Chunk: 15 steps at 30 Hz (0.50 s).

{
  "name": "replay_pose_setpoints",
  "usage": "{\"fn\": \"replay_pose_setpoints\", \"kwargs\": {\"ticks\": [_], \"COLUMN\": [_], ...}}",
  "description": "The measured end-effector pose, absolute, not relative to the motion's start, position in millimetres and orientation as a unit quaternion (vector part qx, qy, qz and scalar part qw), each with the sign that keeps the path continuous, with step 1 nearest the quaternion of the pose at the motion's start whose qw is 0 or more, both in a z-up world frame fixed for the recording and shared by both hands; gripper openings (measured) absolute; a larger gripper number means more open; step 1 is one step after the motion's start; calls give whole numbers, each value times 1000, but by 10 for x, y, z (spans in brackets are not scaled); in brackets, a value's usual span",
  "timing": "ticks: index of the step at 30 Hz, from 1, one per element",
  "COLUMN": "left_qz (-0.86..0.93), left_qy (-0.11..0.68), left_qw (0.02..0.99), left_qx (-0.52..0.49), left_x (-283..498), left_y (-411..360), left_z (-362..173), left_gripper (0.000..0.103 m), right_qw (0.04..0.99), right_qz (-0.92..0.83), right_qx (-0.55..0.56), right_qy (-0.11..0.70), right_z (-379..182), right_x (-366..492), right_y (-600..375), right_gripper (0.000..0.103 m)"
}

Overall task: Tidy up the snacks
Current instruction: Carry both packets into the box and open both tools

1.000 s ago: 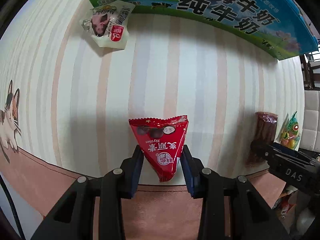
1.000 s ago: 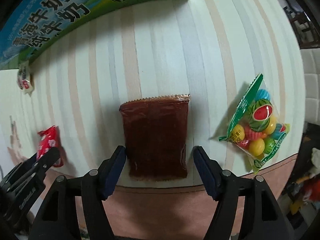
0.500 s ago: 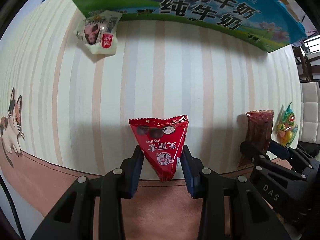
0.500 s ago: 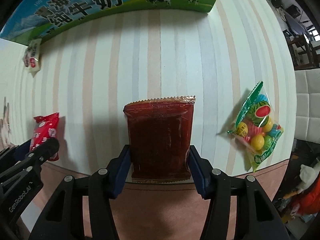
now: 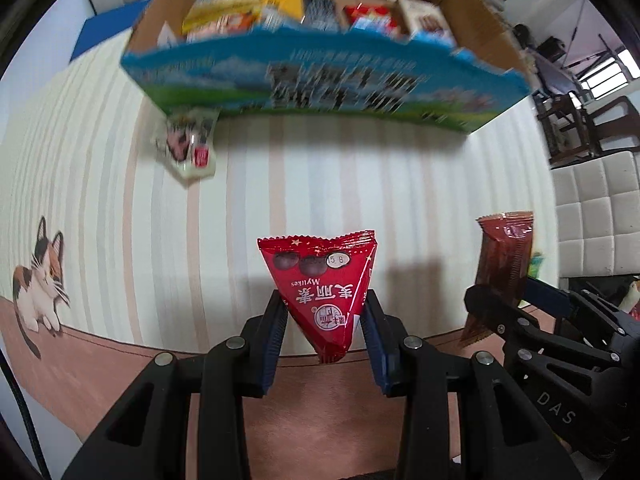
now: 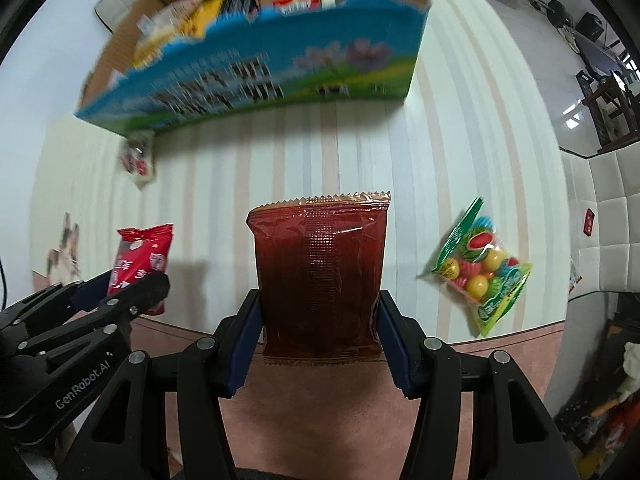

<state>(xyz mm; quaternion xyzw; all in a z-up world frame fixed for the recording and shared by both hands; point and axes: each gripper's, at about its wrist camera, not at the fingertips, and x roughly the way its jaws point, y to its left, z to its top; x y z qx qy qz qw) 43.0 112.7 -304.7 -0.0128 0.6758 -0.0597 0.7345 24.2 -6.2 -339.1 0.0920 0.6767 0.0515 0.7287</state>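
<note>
while the left gripper pinches the red triangular snack packet above the striped tablecloth, the open snack box sits beyond, a small white packet at its corner. from the right wrist, the right gripper clamps the dark red pouch clear of the cloth; a fruit candy bag lies to its right.

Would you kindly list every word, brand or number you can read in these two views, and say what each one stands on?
"Mylikes", upside down: red triangular packet in the left tool.
"5.8": same packet's white oval.
Chinese characters on that packet: legible, not transcribed.
"DAS": right tool's body.
"GenRobot.AI": left tool's body in the right wrist view.
Milk carton box: print blurred.
Small white packet, fruit candy bag, brown packet: nothing readable.
</note>
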Motion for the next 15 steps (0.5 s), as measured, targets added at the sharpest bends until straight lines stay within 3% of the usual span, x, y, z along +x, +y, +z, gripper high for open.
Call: {"fn": "replay_pose_setpoints", "kwargs": {"ticks": [8,15], "left_qz": [-89,-104], "left_qy": [642,625], "left_qw": [761,772], "left_qx": [-22,-43], "left_x": [590,1201], "left_y": [969,860], "left_z": [-2429,-2129], "left_gripper": [34,34], "right_qw": [761,779], "right_qz": [76,92], "right_qx": [123,144], "right_qy": [633,604], "right_z": [-2617,-2396], "right_x": [575,1149], "right_y": [-432,-476], "right_gripper": [59,59]}}
